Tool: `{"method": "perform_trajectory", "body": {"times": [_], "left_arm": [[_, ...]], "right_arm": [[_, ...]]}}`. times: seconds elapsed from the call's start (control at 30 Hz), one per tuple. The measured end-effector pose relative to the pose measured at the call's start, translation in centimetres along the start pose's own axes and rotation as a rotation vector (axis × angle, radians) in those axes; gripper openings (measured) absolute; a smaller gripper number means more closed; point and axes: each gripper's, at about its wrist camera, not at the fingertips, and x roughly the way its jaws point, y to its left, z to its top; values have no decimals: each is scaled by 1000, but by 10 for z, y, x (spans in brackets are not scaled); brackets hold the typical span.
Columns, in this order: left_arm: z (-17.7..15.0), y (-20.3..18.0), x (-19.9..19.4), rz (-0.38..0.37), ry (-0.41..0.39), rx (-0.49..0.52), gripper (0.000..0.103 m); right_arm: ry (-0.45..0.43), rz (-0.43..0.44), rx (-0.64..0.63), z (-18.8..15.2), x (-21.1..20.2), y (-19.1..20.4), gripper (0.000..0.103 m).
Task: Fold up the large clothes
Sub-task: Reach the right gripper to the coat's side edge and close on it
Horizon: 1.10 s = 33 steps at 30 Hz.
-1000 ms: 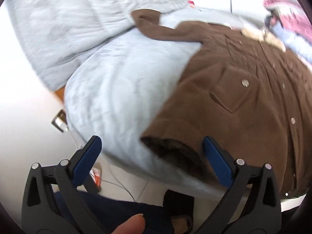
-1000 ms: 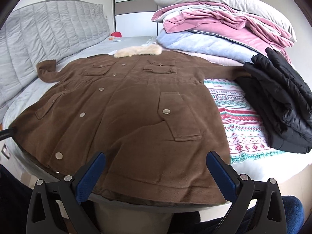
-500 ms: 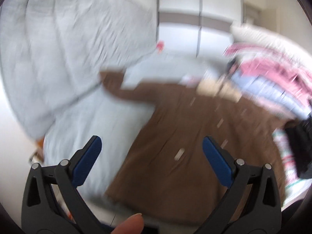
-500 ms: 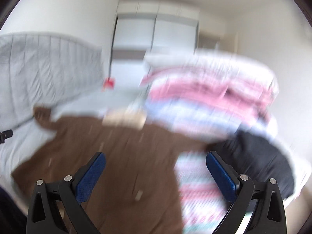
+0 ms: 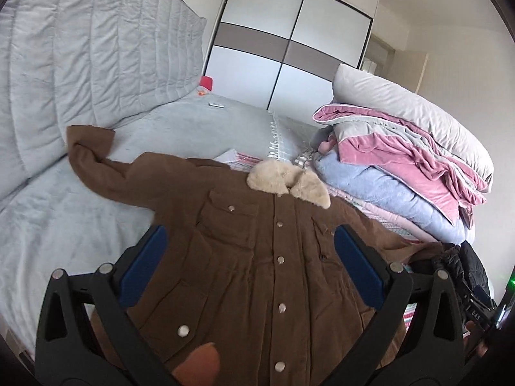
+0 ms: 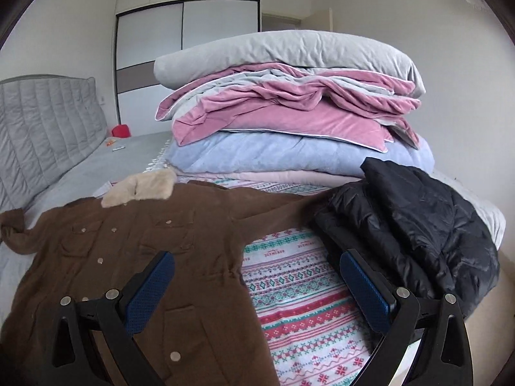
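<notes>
Brown and still spread flat across the bed (image 5: 58,212), the buttoned coat (image 5: 244,257) awaits its first fold, while our left gripper (image 5: 248,270) and right gripper (image 6: 257,289) hover spread wide, empty.

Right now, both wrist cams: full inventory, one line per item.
brown coat: 1, brown with cream fur collar, spread flat on bed, buttoned
black jacket: 1, black, folded, right of coat
bedding stack: 1, grey, pink, blue, behind coat
patterned blanket: 1, white, red and teal, under jacket
headboard: 1, grey quilted, left
wardrobe: 1, white and grey, back wall
left gripper: open, empty, over coat
right gripper: open, empty
</notes>
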Motion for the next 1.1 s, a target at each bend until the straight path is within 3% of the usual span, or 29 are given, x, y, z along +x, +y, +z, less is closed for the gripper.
{"method": "perform_trajectory", "body": {"times": [0.07, 0.17, 0.27, 0.43, 0.53, 0.63, 0.7, 0.77, 0.83, 0.87, 0.9, 1.03, 1.1], "left_arm": [[1, -8, 17, 12, -25, 7, 103], [5, -23, 56, 55, 49, 77, 103], [8, -35, 98, 173, 119, 141, 103], [-8, -7, 154, 221, 177, 35, 103], [-23, 13, 185, 285, 250, -19, 103], [-30, 22, 208, 297, 321, -39, 103], [-32, 21, 208, 300, 324, -29, 103], [-33, 17, 205, 295, 320, -8, 103], [-34, 13, 204, 293, 320, 8, 103], [-32, 11, 211, 293, 322, 12, 103], [-32, 12, 214, 293, 328, 16, 103], [-35, 19, 224, 279, 367, -5, 103], [-35, 21, 225, 264, 374, -24, 103]], "right_arm": [[37, 29, 39, 14, 26, -4, 103], [124, 63, 114, 33, 85, -7, 103], [225, 67, 226, 50, 155, -20, 103], [348, 44, 397, 61, 249, -57, 103], [392, -58, 457, 61, 294, -80, 103], [400, -129, 483, 57, 325, -97, 102], [402, -157, 488, 56, 345, -108, 99], [381, -193, 530, 57, 354, -125, 84], [351, -204, 596, 58, 353, -140, 45], [338, -208, 621, 61, 351, -147, 33], [316, -208, 626, 65, 347, -150, 13], [161, -170, 492, 93, 318, -123, 7], [86, -99, 448, 108, 299, -104, 6]]}}
